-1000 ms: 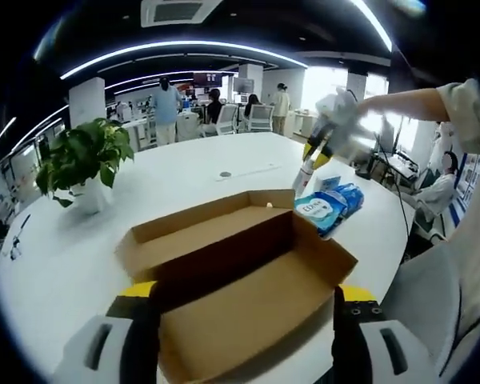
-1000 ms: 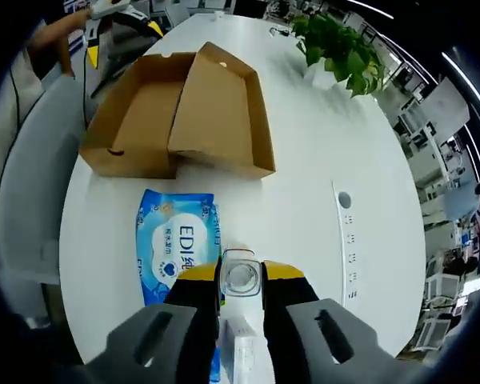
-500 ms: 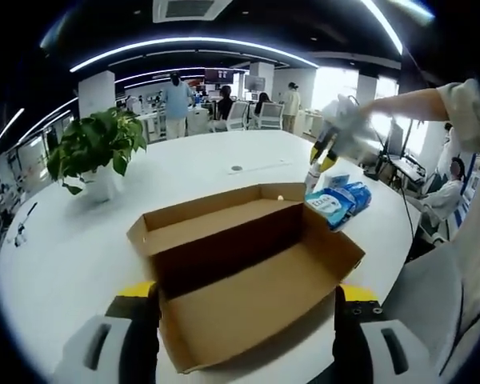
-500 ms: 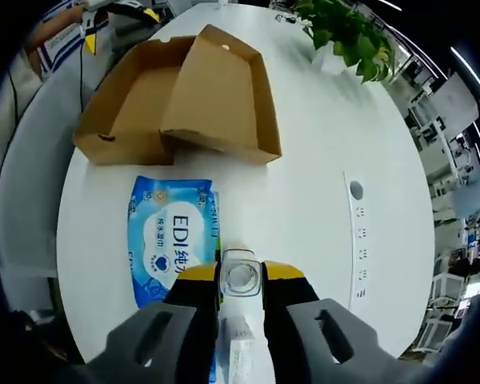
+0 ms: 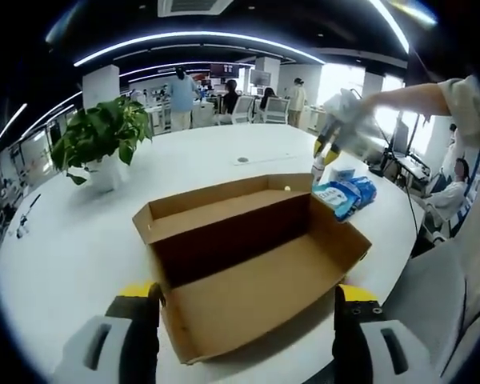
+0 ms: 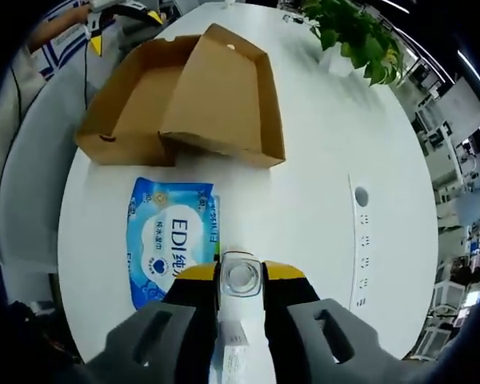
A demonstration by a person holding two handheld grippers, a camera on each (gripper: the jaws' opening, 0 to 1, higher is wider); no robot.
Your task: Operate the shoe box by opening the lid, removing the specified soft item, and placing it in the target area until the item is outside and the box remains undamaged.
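Office room w/ ceiling light strips is behind a big white table [image 5: 64, 240] in left gripper view. On it lies the open cardboard shoe box [image 5: 248, 272], lid folded back, inside looks bare. Left gripper [image 5: 244, 336] has its jaws spread wide apart, one on each side of the box's near end, gripping nothing. Potted plant [image 5: 100, 140] stands far left on the table. Beyond the box, the right gripper [image 5: 320, 164] is over a blue wipes pack [image 5: 344, 194].

Right gripper view: white table again, box [image 6: 188, 100] at top, the wipes pack [image 6: 170, 240] lies flat outside the box, just beside it. Right gripper's [image 6: 240, 276] jaws are clenched on a small clear-capped bottle [image 6: 240, 276]. Left gripper [image 6: 116, 12] is at top left, beyond the box.
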